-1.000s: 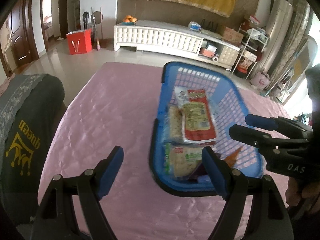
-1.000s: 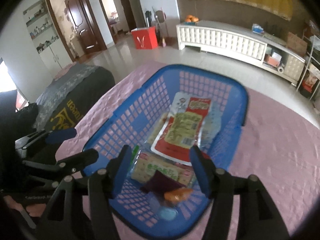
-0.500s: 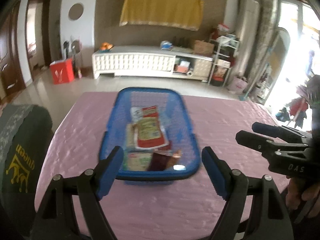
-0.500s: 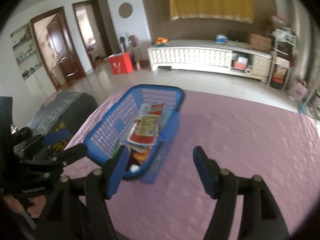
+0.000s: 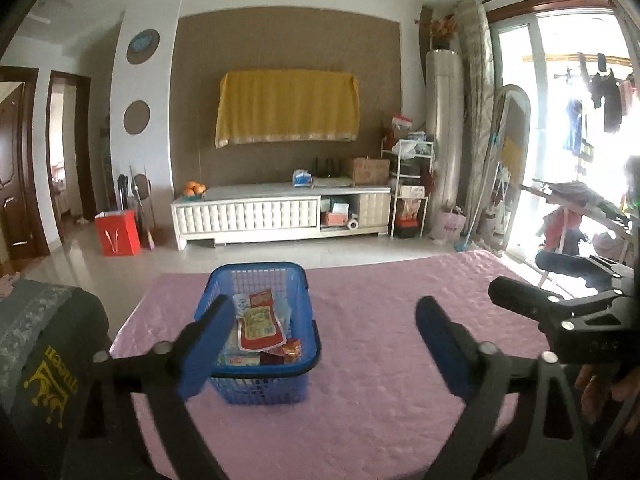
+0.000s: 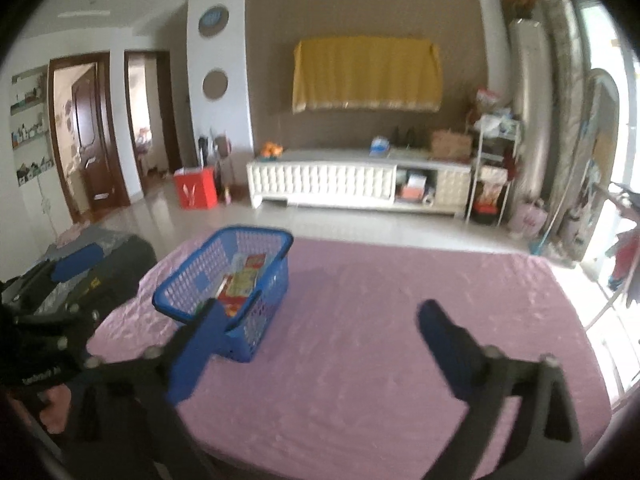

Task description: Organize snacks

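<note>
opening tongs (image 5: 324, 322) (both pairs empty)

basket (image 5: 256, 390) on table (image 5: 380, 380), left side; snacks (image 5: 259, 326) inside; cabinet (image 5: 280, 212) behind table.

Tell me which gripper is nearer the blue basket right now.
Left, slightly. The left gripper faces the blue basket almost head-on, one finger overlapping its rim in view. The right gripper sits off to the basket's right side. Both jaws are opening, nothing between them.

Both wrist views look slightly downward across the table (image 5: 380, 380), sharing the basket (image 5: 260, 392).
</note>
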{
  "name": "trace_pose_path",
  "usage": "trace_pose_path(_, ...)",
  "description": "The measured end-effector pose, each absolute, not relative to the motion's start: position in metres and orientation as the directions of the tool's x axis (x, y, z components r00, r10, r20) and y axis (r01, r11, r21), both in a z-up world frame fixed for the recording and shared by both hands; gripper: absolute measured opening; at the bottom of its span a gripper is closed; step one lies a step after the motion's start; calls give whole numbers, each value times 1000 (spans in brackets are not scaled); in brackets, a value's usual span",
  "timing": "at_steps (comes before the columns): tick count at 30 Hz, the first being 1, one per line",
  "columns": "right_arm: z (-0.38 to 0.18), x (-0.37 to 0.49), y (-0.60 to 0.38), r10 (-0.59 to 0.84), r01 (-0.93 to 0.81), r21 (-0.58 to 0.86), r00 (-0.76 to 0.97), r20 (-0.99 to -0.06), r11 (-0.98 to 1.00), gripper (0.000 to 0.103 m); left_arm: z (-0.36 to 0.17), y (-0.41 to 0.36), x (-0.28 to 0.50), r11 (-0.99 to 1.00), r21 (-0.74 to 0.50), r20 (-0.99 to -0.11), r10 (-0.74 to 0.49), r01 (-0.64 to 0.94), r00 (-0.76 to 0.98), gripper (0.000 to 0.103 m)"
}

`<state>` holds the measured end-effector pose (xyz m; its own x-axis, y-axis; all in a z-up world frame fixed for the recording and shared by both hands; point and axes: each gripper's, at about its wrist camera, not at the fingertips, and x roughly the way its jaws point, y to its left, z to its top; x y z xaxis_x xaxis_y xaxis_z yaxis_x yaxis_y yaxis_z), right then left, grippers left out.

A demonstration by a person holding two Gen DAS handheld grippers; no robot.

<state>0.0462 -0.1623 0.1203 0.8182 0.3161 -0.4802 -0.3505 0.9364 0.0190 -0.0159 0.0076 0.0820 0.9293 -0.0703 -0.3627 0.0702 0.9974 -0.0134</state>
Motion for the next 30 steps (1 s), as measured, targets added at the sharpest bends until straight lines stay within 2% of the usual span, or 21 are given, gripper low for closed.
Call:
trace_pose_path(1, 122, 38, -162, 313, -347, 13, 828, -465, 938, 103, 84, 5, -22, 998, -7, -354, -59, 60, 934, 101)
trace_pose_path(2, 122, 30, -162, 311, -346, 6, 834, -456, 938, 103, 84, 2, -27, 998, -3, -345, -60, 63, 937, 103)
trace_pose_path(14, 124, -18, -160, 255, -308, -64, 873, -417, 949, 103, 88, -11, -72, 998, 8, -333, -55, 61, 941, 103)
trace_pose_path(30, 122, -40, -170, 267, -306, -31, 874, -406, 952, 103, 92, -20, -92, 997, 10, -326, -70, 78, 943, 103)
